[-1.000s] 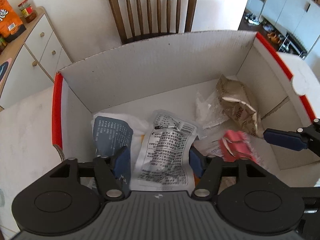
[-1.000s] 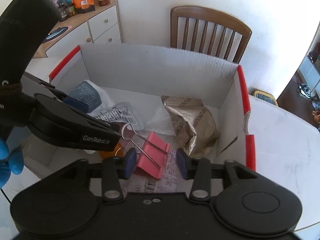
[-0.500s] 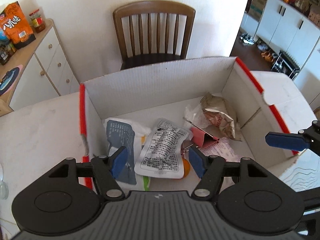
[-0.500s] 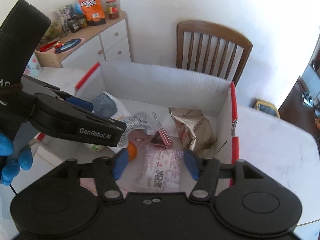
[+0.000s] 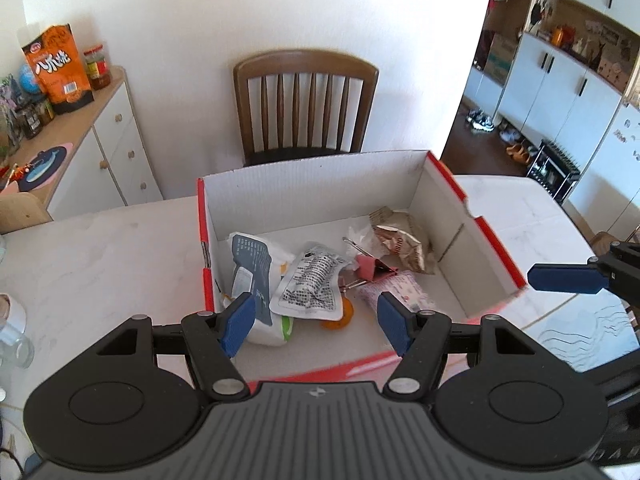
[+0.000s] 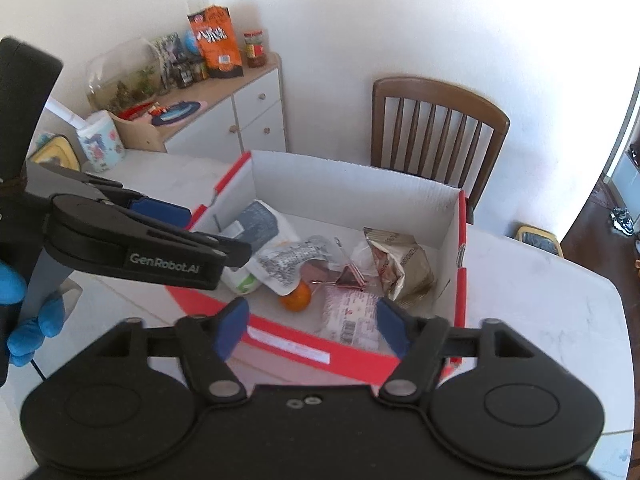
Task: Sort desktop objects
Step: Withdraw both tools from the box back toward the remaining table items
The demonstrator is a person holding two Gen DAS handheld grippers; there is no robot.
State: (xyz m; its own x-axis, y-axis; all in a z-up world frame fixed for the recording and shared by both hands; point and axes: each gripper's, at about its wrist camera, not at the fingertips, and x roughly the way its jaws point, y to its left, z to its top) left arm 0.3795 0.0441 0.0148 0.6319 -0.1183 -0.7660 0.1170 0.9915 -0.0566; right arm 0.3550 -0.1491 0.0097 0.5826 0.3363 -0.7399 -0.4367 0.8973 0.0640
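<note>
A red-and-white cardboard box (image 5: pixel 492 248) (image 6: pixel 462 240) stands on the white table. In it lie a pink binder clip (image 5: pixel 370 266) (image 6: pixel 352 276), a silver printed pouch (image 5: pixel 312 284) (image 6: pixel 286 266), a blue-and-white packet (image 5: pixel 250 256) (image 6: pixel 258 220), a brown crumpled bag (image 5: pixel 400 240) (image 6: pixel 400 264), an orange fruit (image 5: pixel 340 316) (image 6: pixel 298 296) and a pink labelled packet (image 5: pixel 404 292) (image 6: pixel 352 316). My left gripper (image 5: pixel 316 326) is open and empty above the box's near edge. My right gripper (image 6: pixel 310 326) is open and empty, also above the near edge.
A wooden chair (image 5: pixel 306 108) (image 6: pixel 438 128) stands behind the table. A white cabinet (image 5: pixel 108 148) (image 6: pixel 240 108) with snacks and jars is at the left. A glass jar (image 5: pixel 12 336) stands at the table's left edge. A yellow-rimmed object (image 6: pixel 538 240) lies beyond the table.
Both grippers have pulled back and up, out of the box. The pink binder clip, loose between the open right jaws a second ago, now lies inside the box. The right jaws opened wider.
</note>
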